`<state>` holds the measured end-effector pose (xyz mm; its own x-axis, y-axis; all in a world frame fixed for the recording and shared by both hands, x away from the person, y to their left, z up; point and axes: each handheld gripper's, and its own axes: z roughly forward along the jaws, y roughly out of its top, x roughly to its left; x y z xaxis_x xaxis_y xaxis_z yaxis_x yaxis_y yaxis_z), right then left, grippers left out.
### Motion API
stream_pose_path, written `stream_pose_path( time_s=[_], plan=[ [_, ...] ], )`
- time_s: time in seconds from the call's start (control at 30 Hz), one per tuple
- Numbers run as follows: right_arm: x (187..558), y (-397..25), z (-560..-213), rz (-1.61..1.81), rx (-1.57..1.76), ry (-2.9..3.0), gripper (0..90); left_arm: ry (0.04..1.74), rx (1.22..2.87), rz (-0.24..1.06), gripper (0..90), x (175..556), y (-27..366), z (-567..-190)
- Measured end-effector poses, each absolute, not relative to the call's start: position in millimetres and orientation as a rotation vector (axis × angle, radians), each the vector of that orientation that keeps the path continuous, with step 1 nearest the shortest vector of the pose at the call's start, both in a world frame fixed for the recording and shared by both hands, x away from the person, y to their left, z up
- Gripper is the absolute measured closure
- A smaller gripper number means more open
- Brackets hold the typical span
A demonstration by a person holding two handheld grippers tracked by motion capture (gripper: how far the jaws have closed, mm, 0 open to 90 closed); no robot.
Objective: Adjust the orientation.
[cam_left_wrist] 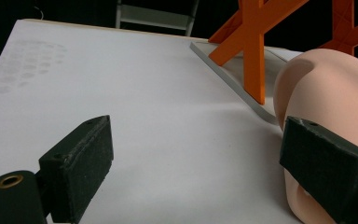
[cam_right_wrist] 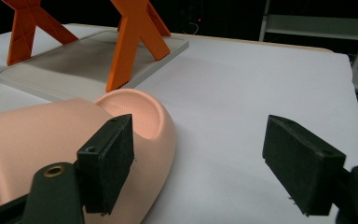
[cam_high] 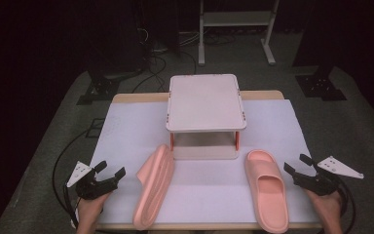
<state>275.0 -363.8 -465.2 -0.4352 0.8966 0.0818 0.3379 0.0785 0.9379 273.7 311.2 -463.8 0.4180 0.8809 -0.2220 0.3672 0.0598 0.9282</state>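
Two pink slide sandals lie on the white table cover. The left sandal (cam_high: 154,185) rests tipped on its side; its rounded end (cam_left_wrist: 326,107) rises beside the far jaw in the left gripper view. The right sandal (cam_high: 267,188) lies flat, sole down, and its open toe (cam_right_wrist: 135,116) sits just past the near jaw in the right gripper view. My left gripper (cam_high: 111,173) is open, left of the tipped sandal and apart from it. My right gripper (cam_high: 297,165) is open, close to the right edge of the flat sandal. Neither holds anything.
A small two-tier rack (cam_high: 206,101) with a pale top shelf, orange legs (cam_left_wrist: 254,46) and a grey base plate (cam_right_wrist: 88,60) stands at the table's middle back. The white cover (cam_high: 126,131) spreads to both sides. Cables and metal frame legs (cam_high: 233,29) lie on the floor behind.
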Motion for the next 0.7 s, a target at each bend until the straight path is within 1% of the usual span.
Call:
stream_pose_path(
  time_s=[0.53,0.7],
  plan=[
    [274.0,-362.2,-463.5,1.349,1.210,1.826,23.9,1.132,1.539,0.557,9.5,266.3,310.0,-463.9],
    [274.6,-360.8,-463.0,1.357,1.201,1.825,23.9,1.125,1.567,0.562,9.5,262.8,305.0,-465.1]
  ],
)
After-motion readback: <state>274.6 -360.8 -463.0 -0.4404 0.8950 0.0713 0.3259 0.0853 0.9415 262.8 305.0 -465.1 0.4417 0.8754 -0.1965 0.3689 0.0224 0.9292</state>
